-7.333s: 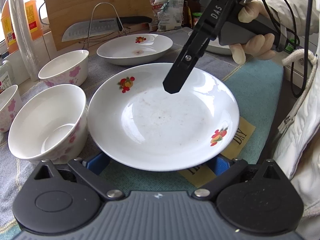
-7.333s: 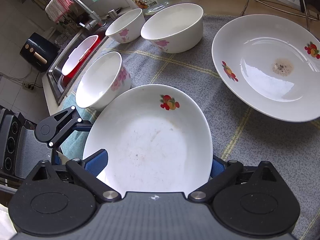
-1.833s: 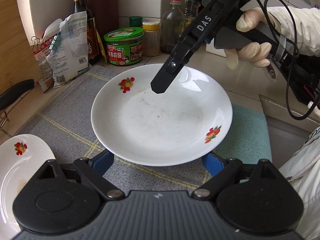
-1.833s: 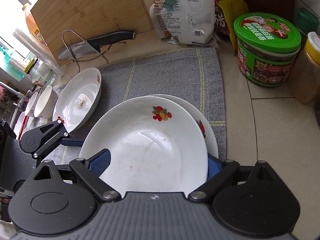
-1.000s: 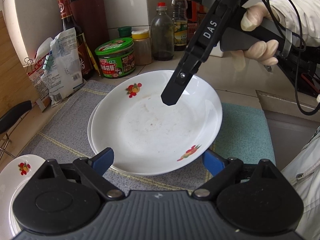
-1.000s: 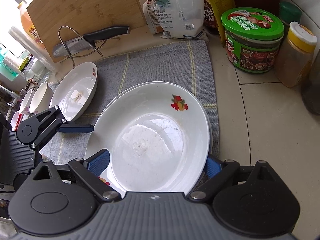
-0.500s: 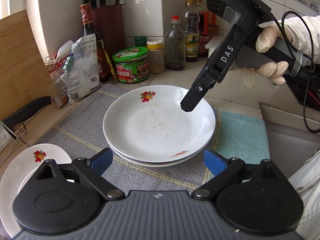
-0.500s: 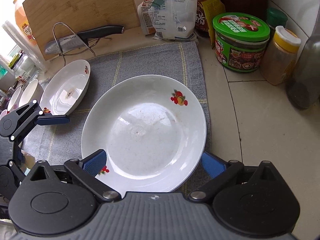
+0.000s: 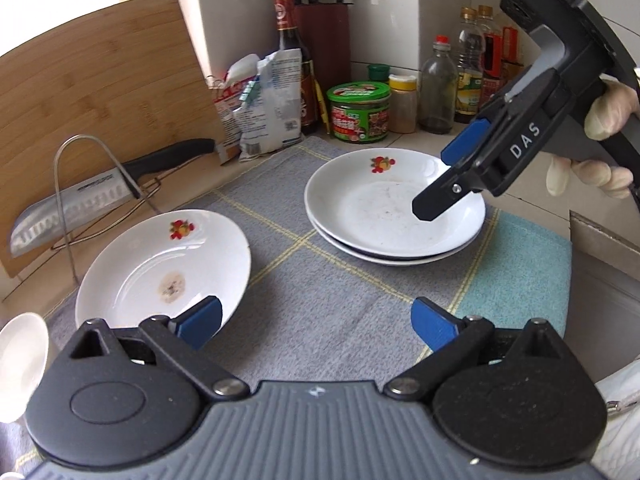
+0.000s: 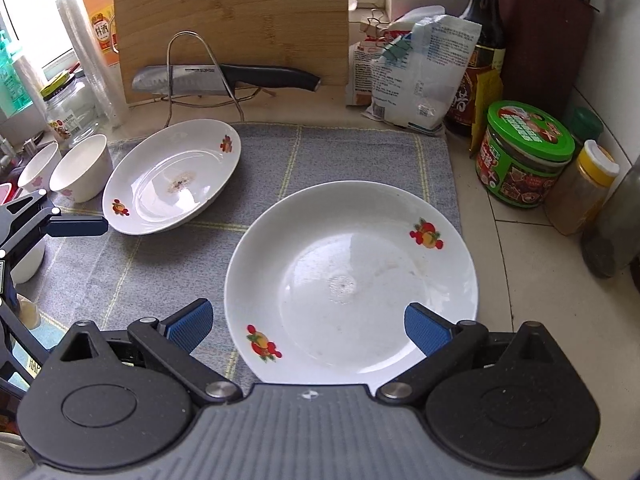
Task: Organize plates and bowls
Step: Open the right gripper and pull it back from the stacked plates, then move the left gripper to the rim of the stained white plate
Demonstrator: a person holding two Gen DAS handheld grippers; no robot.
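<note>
Two stacked plates (image 9: 394,216) sat on the grey checked mat (image 9: 320,304), the upper one nested in the lower, each white with small fruit prints on the rim. Going from the left in the left wrist view, the edge of a white bowl (image 9: 18,360) showed at the frame's border; next to it lay a single plate (image 9: 160,268) with a brown smear at its centre, well apart from the stack. Behind that plate a santoku knife (image 9: 92,196) rested in a wire rack (image 9: 80,200) against a bamboo cutting board (image 9: 88,92). Further right stood a clipped bag (image 9: 268,104), a dark sauce bottle (image 9: 290,52), a green-lidded jar (image 9: 359,112) and a yellow-capped spice jar (image 9: 403,102).

The left gripper (image 9: 316,320) hung over bare mat with its blue pads (image 9: 200,320) spread wide; its jaws had just been opening, and nothing lay between them. The right gripper (image 9: 448,176) hovered above the far right side of the stack, held by a gloved hand (image 9: 600,136), its jaws also wide apart and clear of the plates.

In the right wrist view, two pink-flowered bowls (image 10: 68,170) stood side by side at the far left, beside the smeared plate. The stack lay directly ahead of the right gripper's parted fingers (image 10: 428,332), with neither pad pressing on the rim.
</note>
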